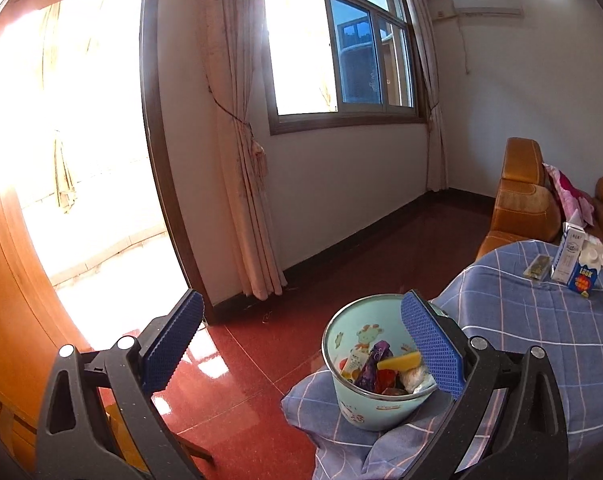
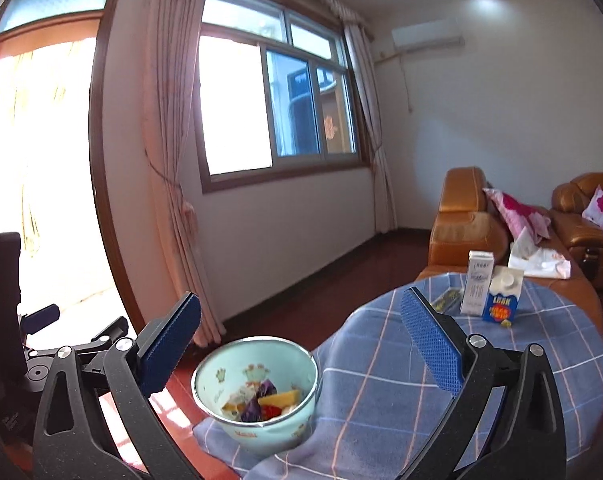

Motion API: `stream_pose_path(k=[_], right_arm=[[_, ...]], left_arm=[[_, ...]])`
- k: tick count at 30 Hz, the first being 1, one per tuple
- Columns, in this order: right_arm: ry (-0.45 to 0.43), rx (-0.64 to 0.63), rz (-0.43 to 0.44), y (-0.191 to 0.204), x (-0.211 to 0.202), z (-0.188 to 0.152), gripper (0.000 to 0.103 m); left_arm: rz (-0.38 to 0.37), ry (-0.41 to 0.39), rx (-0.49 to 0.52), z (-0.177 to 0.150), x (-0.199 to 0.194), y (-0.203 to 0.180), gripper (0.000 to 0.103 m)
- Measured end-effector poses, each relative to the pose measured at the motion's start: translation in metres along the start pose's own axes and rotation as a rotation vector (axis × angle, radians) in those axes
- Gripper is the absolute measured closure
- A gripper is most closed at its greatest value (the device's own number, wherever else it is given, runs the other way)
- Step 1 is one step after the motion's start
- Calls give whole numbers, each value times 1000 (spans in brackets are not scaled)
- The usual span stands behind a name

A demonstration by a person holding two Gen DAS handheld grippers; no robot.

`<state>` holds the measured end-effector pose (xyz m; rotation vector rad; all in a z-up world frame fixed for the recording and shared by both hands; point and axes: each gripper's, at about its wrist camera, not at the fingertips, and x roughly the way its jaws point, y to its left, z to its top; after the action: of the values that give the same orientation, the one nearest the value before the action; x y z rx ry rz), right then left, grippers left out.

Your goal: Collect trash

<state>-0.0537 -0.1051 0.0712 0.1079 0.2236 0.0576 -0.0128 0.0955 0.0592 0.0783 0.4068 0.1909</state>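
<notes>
A pale blue cartoon-printed trash bin (image 1: 371, 404) stands at the near left edge of a table under a blue checked cloth (image 1: 549, 340). It holds several wrappers and scraps. It also shows in the right wrist view (image 2: 257, 420). At the far side stand a white milk carton (image 2: 477, 288), a blue and white carton (image 2: 503, 296) and a flat dark packet (image 2: 447, 300). My left gripper (image 1: 301, 344) is open and empty, raised beside the bin, its right finger (image 1: 431, 348) over the bin's rim. My right gripper (image 2: 301, 344) is open and empty above the bin and cloth.
A red glossy floor (image 1: 253, 360) lies left of the table. An orange leather sofa (image 2: 469, 232) with pink cushions stands behind it, with white tissue (image 2: 537, 260) near the cartons. A bright open doorway (image 1: 81, 160) and curtains are to the left.
</notes>
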Motion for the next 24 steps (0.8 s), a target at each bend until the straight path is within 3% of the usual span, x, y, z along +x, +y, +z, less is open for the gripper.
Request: stream_pose_path(k=[6,24], right_arm=[[-49,26,-5,-5,-12,6,5],[-47,37,-2,-4,-22,6,5]], left_arm=[[-2,-25,-14,5,-14,2,6],[-2,-62,-18,7,-29,0,6]])
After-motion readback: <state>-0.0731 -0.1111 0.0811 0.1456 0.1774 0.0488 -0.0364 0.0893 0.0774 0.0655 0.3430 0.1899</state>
